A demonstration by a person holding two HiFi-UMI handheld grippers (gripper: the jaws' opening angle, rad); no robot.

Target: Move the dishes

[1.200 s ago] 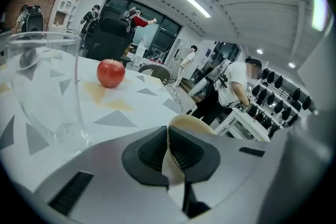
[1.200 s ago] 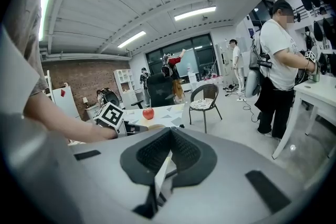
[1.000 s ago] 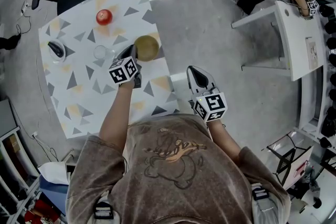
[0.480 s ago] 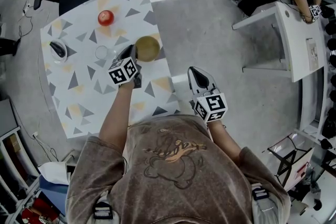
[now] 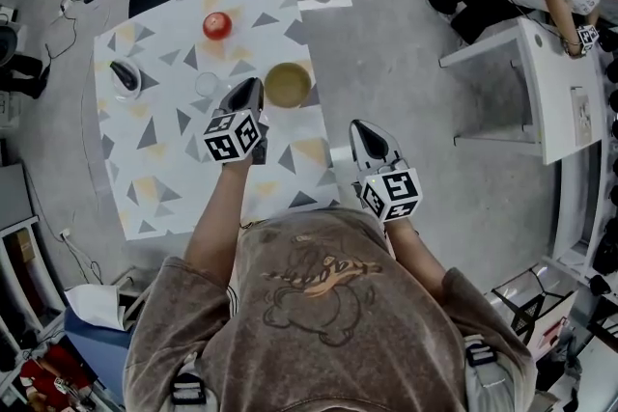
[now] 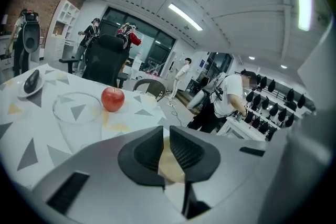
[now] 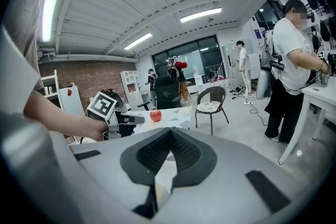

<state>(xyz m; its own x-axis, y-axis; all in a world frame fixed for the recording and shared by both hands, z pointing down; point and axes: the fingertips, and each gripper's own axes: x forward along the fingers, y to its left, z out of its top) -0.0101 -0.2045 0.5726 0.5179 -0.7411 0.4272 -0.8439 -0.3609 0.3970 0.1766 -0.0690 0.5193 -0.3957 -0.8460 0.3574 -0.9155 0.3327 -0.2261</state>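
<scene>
Yellow bowl (image 5: 288, 84): at the right edge of the table (image 5: 154, 178), rim pinched in the closed left gripper (image 5: 251, 86). Right gripper (image 5: 366, 126): jaws together, empty, off the table's right side. Apple (image 5: 217, 25), glass (image 5: 206, 84): on the table.

White tabletop with grey and tan triangles (image 5: 145, 174). Red apple (image 5: 217, 25) near far edge, small clear dish holding a dark object (image 5: 126, 75) at left. Clear glass (image 5: 207, 84) near olive-yellow round bowl (image 5: 288, 84). Left gripper (image 5: 251, 85) tip at bowl's left rim. Right gripper (image 5: 371, 128) off table's right edge, over grey floor (image 5: 406, 43).
</scene>
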